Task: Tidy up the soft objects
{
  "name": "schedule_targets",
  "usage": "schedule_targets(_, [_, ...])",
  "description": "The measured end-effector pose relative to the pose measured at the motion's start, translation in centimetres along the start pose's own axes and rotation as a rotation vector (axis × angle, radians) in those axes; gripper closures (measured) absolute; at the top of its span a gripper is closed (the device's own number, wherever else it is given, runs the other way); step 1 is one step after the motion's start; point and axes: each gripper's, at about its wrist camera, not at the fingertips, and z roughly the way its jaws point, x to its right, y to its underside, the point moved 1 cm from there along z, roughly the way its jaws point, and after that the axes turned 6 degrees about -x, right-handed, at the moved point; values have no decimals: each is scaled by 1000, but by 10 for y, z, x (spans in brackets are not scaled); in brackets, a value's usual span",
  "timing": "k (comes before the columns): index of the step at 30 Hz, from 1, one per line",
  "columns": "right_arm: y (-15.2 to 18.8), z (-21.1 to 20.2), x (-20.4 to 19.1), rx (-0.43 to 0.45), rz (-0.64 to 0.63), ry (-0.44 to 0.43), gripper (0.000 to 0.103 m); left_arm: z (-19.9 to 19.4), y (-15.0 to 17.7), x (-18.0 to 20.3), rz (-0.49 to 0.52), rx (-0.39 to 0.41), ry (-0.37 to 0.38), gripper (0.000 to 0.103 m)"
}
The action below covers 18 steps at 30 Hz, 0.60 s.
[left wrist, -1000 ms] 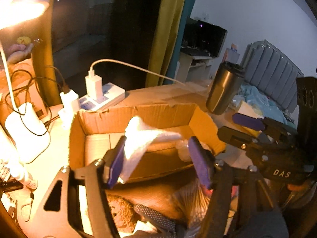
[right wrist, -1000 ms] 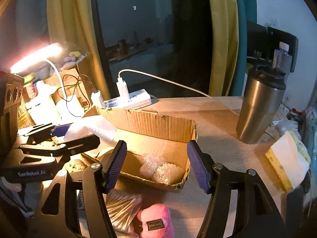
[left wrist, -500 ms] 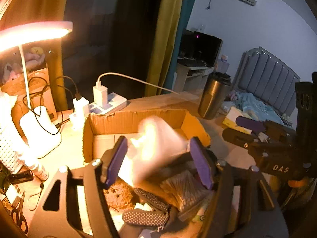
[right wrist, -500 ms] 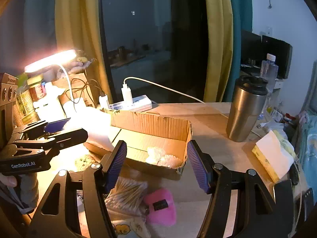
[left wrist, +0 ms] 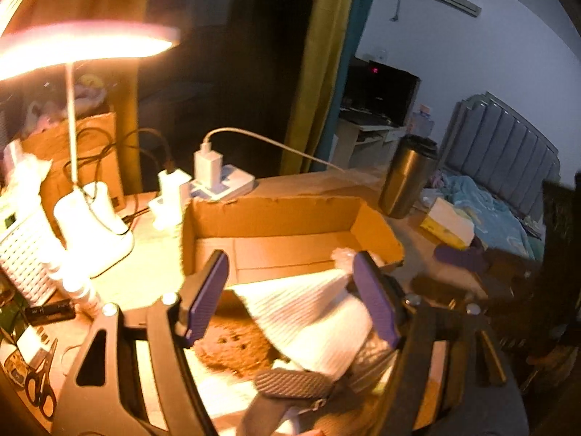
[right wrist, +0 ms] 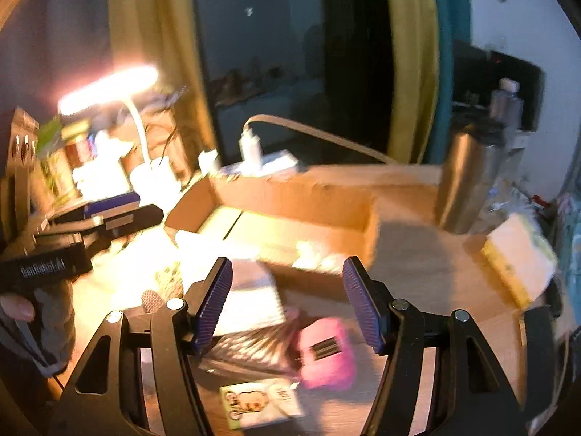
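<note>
My left tongs (left wrist: pixel 290 298) are wide now and have let the white cloth (left wrist: pixel 312 312) go. It fell outside the box (left wrist: pixel 290 218), on the pile, so I must grab it again. My right tongs (right wrist: pixel 287 305) are wide, holding nothing.

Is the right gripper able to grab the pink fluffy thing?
Probably yes. The right gripper is open, and the pink fluffy thing lies uncovered on the table just below its jaws, with nothing between them.
</note>
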Motion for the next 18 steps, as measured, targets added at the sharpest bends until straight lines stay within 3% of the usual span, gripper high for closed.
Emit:
schedule_targets(11, [12, 78, -38, -189, -16, -64, 36, -2, 35, -47, -62, -37, -27, 30])
schedule_targets(18, [12, 104, -55, -235, -42, -11, 36, 4, 47, -62, -71, -62, -32, 30])
